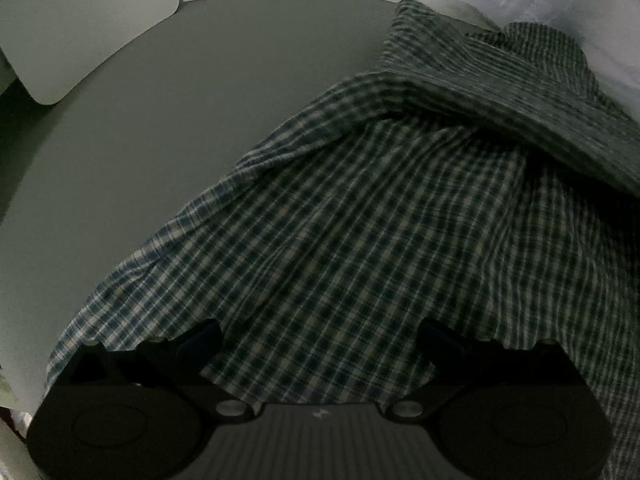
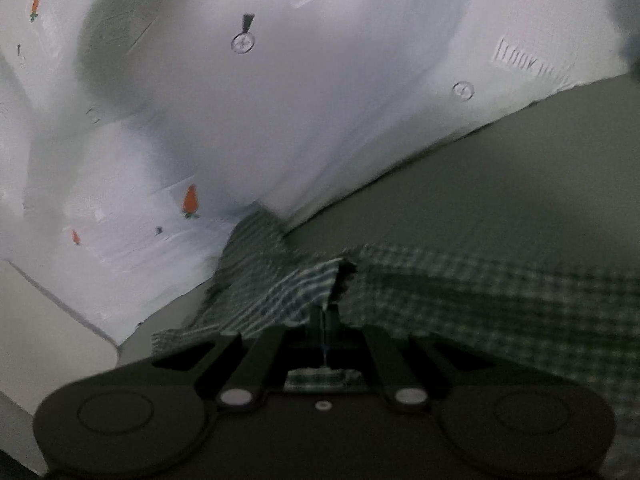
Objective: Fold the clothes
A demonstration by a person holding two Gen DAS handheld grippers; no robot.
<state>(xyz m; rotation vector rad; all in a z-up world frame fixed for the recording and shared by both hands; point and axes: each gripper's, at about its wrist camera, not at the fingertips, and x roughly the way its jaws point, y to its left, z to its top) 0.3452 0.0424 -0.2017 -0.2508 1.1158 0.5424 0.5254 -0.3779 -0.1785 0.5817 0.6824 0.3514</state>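
A green-and-white checked shirt (image 1: pixel 360 220) lies spread on a grey-green sheet (image 1: pixel 168 120). One part of it is lifted and folded over at the upper right (image 1: pixel 500 80). My left gripper (image 1: pixel 320 344) is open just above the shirt's near part, holding nothing. In the right wrist view my right gripper (image 2: pixel 325 312) is shut on a raised edge of the checked shirt (image 2: pixel 500 304), which hangs down on both sides of the fingers.
A white quilt with small carrot prints (image 2: pixel 248 120) is bunched up behind the shirt and also shows in the left wrist view (image 1: pixel 560 0). A pale pillow (image 1: pixel 80 20) lies at the far left. A light-coloured edge (image 2: pixel 40 352) stands at the left.
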